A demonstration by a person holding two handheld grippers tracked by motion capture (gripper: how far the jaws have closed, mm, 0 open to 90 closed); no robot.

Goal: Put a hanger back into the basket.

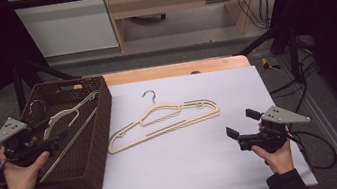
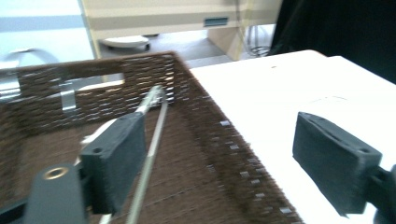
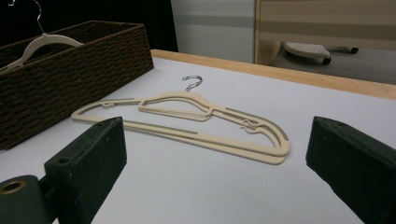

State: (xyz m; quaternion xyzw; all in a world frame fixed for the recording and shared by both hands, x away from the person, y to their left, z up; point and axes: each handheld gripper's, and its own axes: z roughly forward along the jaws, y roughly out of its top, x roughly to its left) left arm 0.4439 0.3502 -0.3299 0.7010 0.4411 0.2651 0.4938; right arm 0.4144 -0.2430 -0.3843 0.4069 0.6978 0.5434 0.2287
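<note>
Hanger (image 1: 70, 120) lay tilted in the basket (image 1: 103, 129), hook up near the far wall, one end propped on the near-table rim. Seen also in the left gripper view as a pale bar (image 2: 150, 154) slanting across the basket floor, just beside the left pad (image 2: 116, 158). Left gripper (image 1: 56, 137) hovered over the basket interior, jaws wide apart, nothing pressed between them. Second hanger (image 1: 163, 120) lay flat on the table (image 1: 193, 171), just beside the basket, hook (image 3: 192, 82) pointing away from the near edge. Right gripper (image 1: 241, 124) held above the table well apart from the basket, beyond the second hanger, jaws spread wide and empty, aimed at that hanger. Left hand (image 1: 19, 175) gripped its tool at the basket's outer side. No readable writing on hangers, basket or grippers.
</note>
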